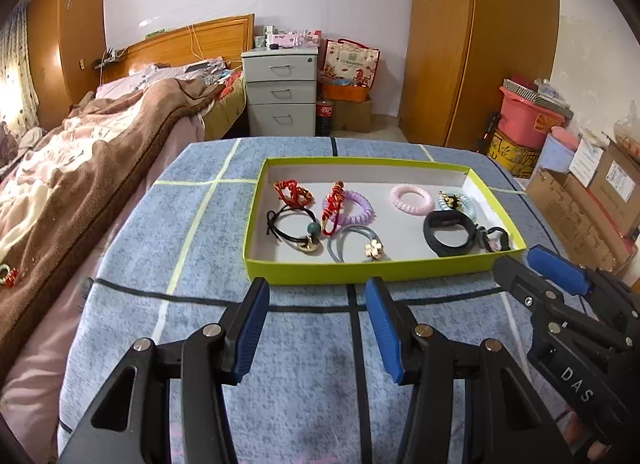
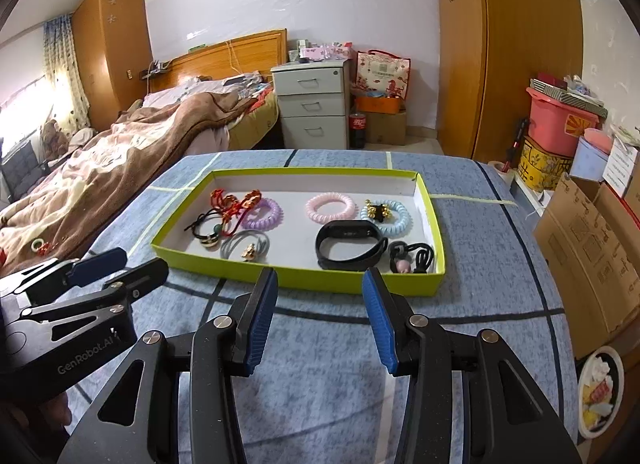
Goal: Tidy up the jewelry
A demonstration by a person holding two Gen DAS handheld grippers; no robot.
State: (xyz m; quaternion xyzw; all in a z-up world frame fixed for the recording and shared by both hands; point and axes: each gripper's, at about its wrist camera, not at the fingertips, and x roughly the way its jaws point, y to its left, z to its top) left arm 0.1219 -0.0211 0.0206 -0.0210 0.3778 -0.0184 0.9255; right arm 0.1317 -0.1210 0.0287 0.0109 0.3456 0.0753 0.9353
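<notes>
My left gripper (image 1: 318,328): jaws spread wide, blue pads (image 1: 250,332) facing each other, nothing between. My right gripper (image 2: 320,320): jaws equally wide apart, empty too. Both held level, side by side, pointing forward. Right gripper's tip shows at right edge of left view, left gripper's tip at left edge of right view.

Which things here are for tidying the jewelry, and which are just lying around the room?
For the job: green tray, black band, pink coil ring, purple coil ring, left gripper, right gripper.

Just lying about: cola bottle, pink bucket, drawers.
</notes>
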